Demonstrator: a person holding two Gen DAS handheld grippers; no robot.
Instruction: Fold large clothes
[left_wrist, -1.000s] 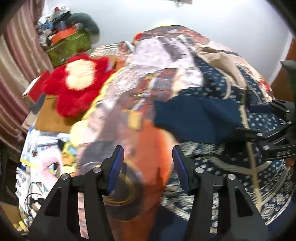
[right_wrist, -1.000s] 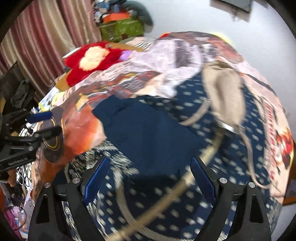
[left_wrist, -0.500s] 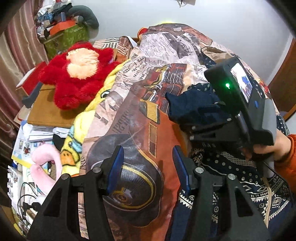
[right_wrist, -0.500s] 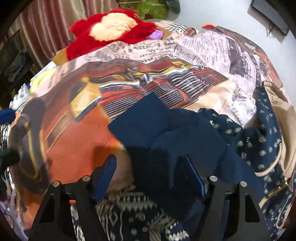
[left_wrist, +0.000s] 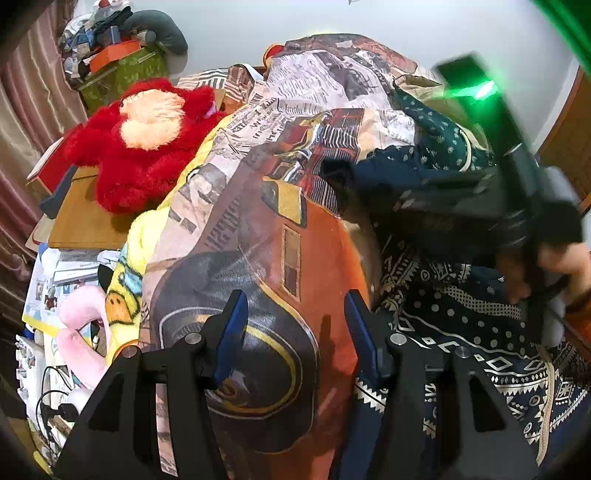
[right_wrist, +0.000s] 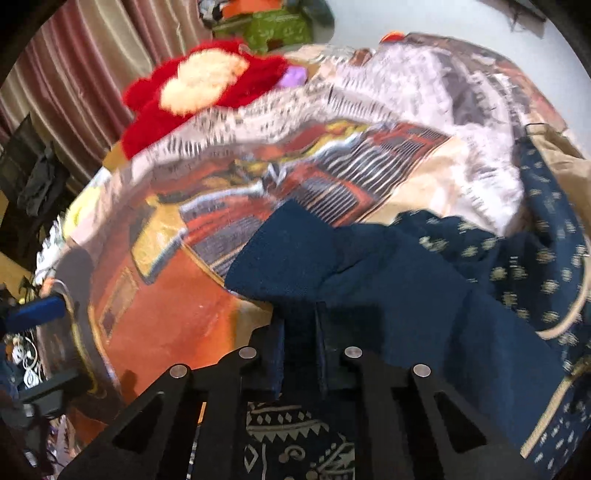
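The garment (right_wrist: 388, 280) stretches from 4 toward 10 o'clock; right gripper (right_wrist: 301, 332) pinches its edge, left gripper (left_wrist: 293, 332) gapes empty.

In the right wrist view, the blue pads of the right gripper (right_wrist: 301, 345) are buried in a fold of the dark navy patterned cloth garment (right_wrist: 406, 288), so the pads themselves cannot be seen. Motion blur smears the printed newspaper-and-car bedspread (right_wrist: 332, 122) across the upper middle and softens the red plush toy (right_wrist: 207, 85) at upper left. In the left wrist view, the right gripper's black body (left_wrist: 517, 192) at right is blurred, its green light streaked, and it covers part of the garment. The hand holding it is blurred and cut off by the right edge. The box clutter at upper left is too small to identify.
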